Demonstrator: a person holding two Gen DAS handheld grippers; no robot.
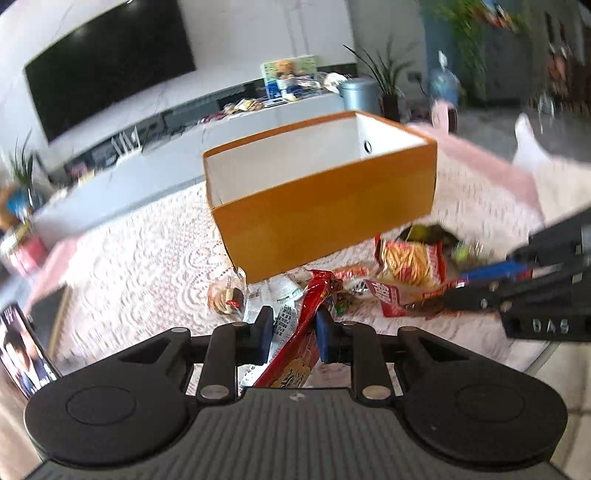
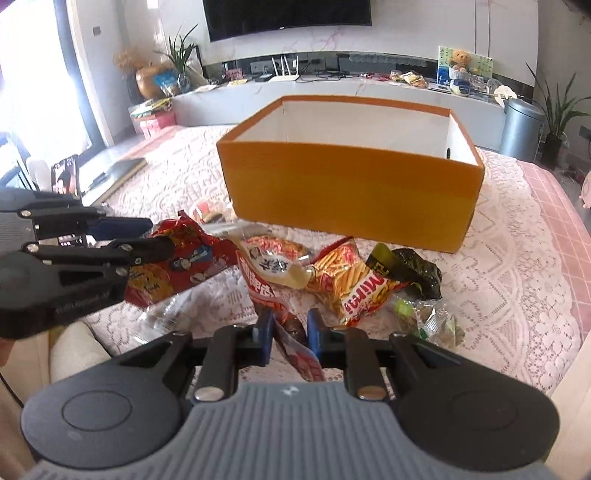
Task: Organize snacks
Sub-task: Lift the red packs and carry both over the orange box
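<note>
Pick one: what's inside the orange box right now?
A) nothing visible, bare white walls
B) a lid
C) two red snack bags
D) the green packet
A. Both wrist views show only white inner walls in the orange box, though its floor is hidden; the snack bags lie on the lace cloth in front of it.

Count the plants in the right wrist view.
2: one plant left of the TV, another at far right by the bin. More may be hidden.
</note>
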